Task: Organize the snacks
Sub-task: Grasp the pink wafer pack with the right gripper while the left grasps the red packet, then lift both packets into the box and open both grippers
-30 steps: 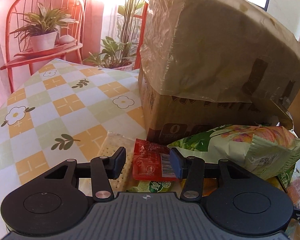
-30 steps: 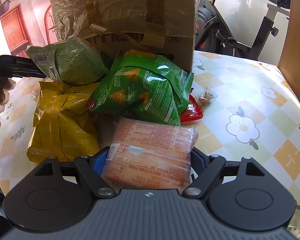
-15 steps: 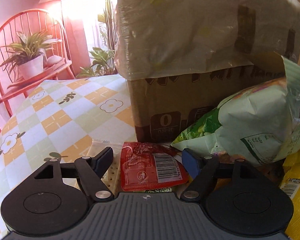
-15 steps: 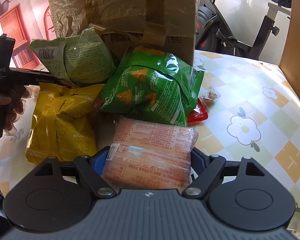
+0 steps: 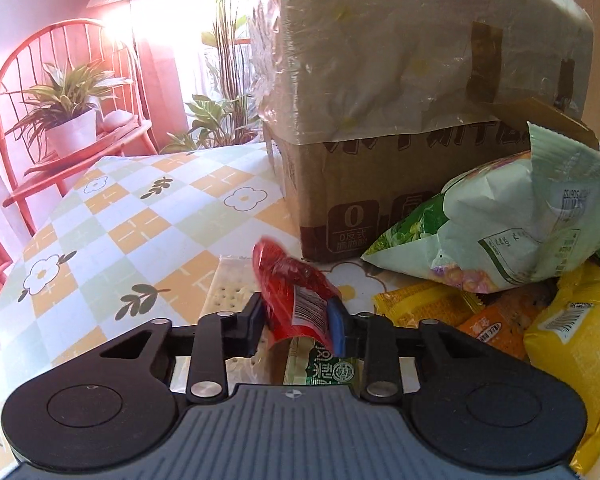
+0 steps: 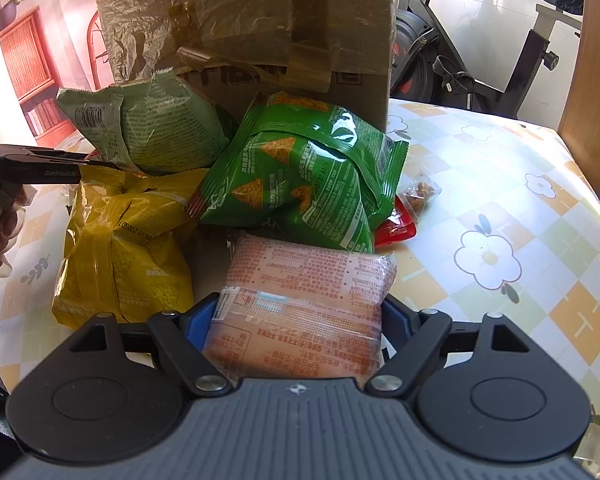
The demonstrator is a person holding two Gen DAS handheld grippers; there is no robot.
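My left gripper [image 5: 298, 318] is shut on a small red snack packet [image 5: 292, 292], which is squeezed and lifted above a cracker pack [image 5: 230, 294] and a green packet [image 5: 324, 364]. My right gripper [image 6: 298, 320] is shut on a pink snack pack [image 6: 304, 300]. Ahead of it lie a dark green chip bag [image 6: 304, 176], a yellow bag [image 6: 120, 248] and a pale green bag [image 6: 152, 124]. The pale green bag [image 5: 500, 224] and yellow bags [image 5: 576, 344] also show in the left wrist view. A taped cardboard box [image 5: 400, 100] stands behind the pile.
The table has a checked flower cloth [image 5: 120, 232]. A red chair with a potted plant [image 5: 68, 128] stands beyond its far edge. A small nut packet [image 6: 420, 192] and a red packet [image 6: 396, 228] lie right of the green bag. An exercise bike [image 6: 480, 60] stands behind.
My left gripper has closed on the red packet, crumpling and lifting it, after moving right toward the pile. My right gripper keeps its hold on the pink pack, almost still.
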